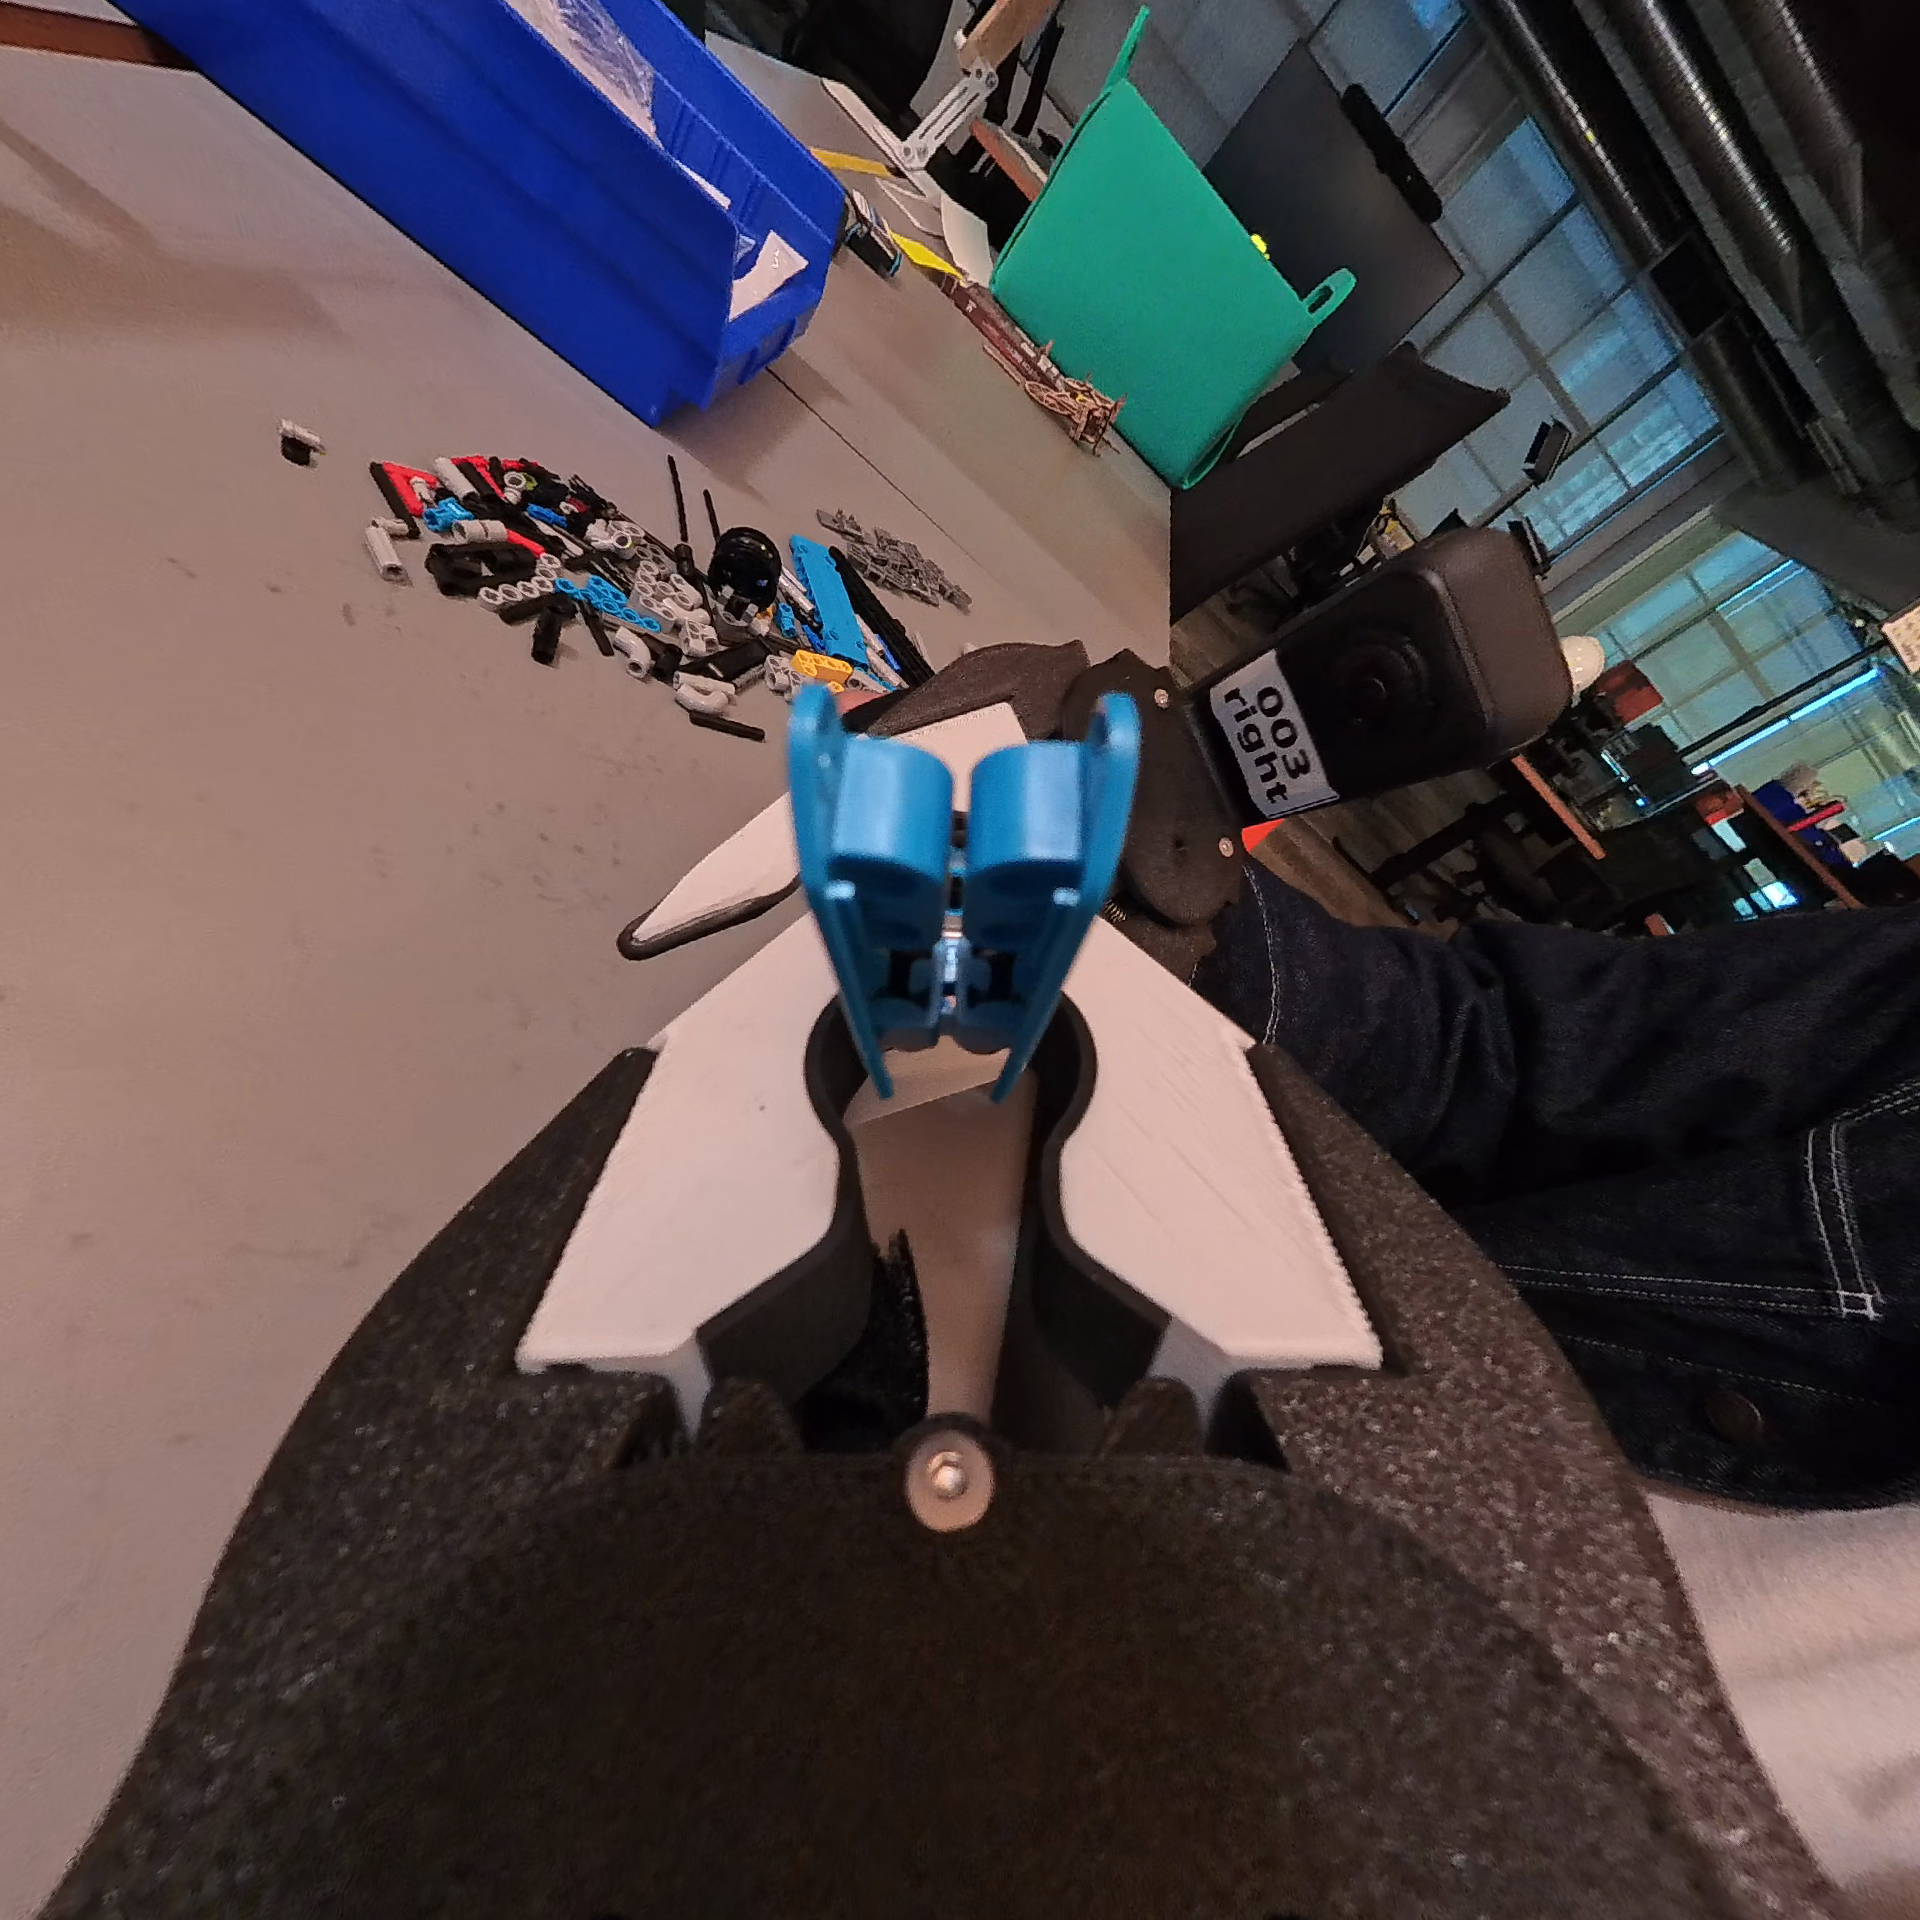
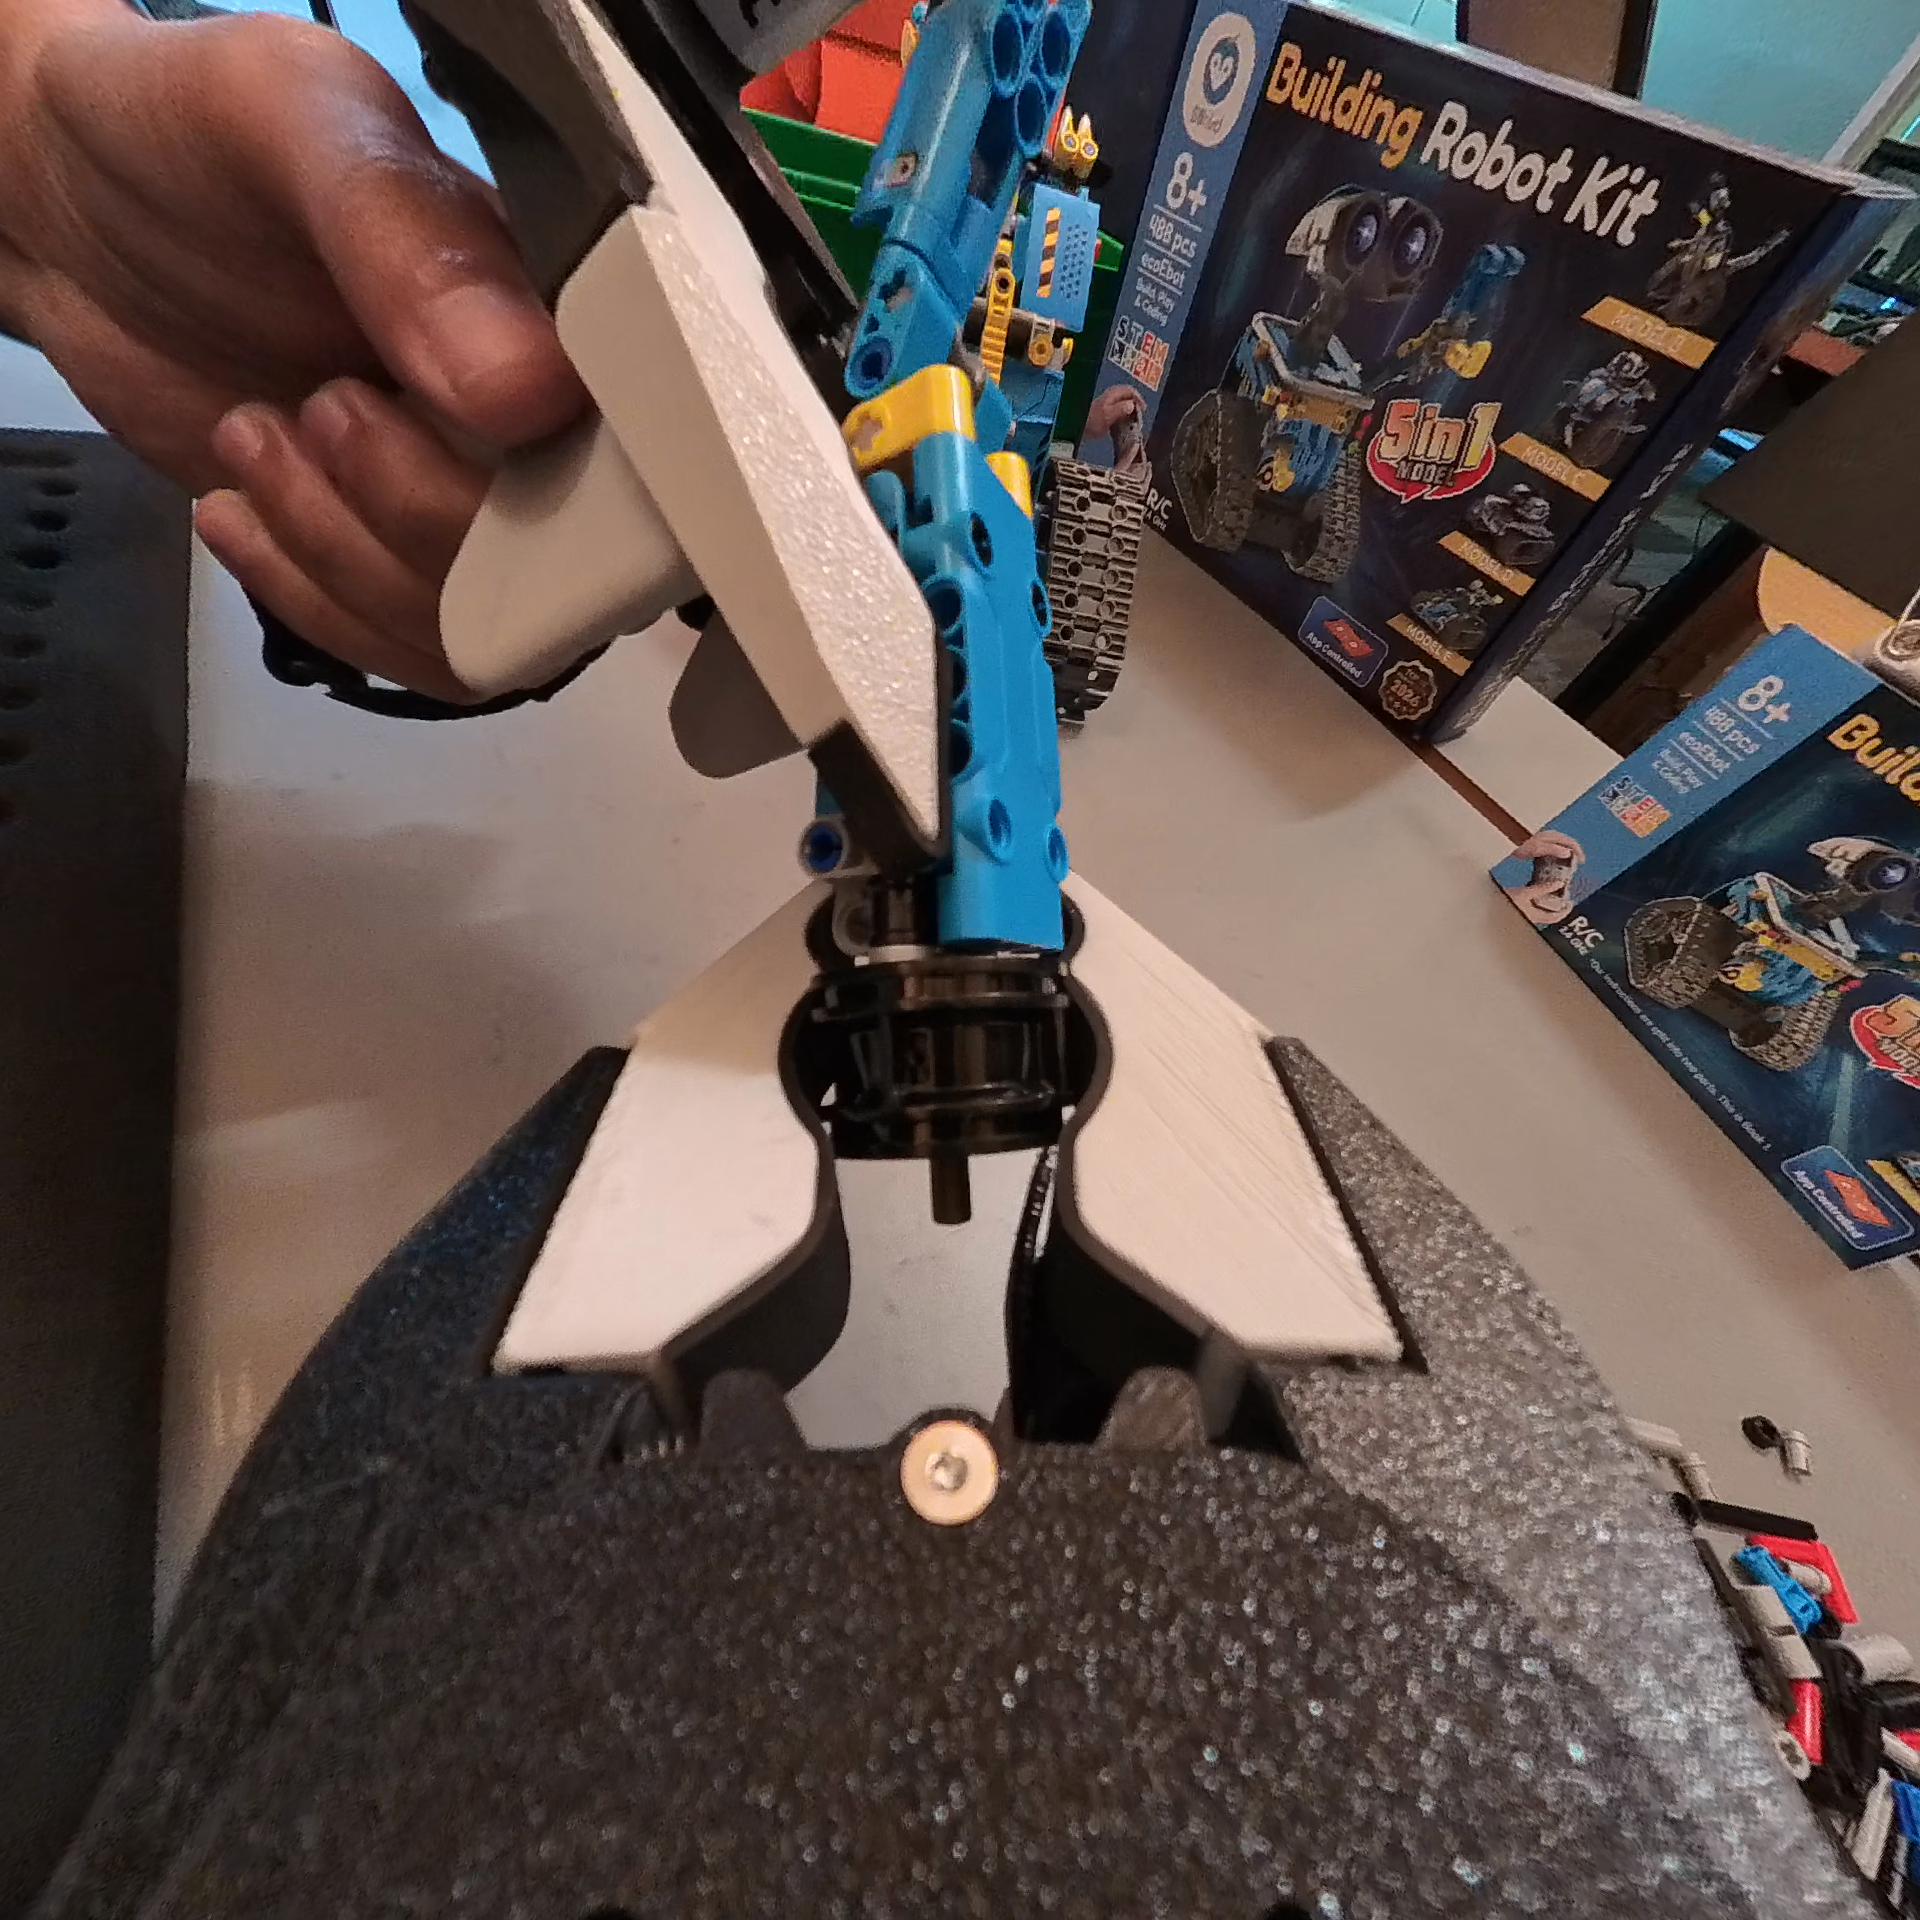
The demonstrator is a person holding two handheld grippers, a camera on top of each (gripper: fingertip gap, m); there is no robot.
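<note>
Blue assembly (image 1: 951, 894) clamped by both grippers' jaws; loose parts (image 1: 644, 582) well apart.

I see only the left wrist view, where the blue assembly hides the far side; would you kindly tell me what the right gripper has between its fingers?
Observer: The right gripper is shut around a black cylindrical part at the near end of the blue assembly.
Operator: Thank you. Is anything standing beyond the assembly on that side?
Observer: Yes, a grey-tracked model stands on the table behind it.
Operator: And further to the right?
Observer: A large kit box stands upright there, with a smaller kit box nearer the camera.
</note>
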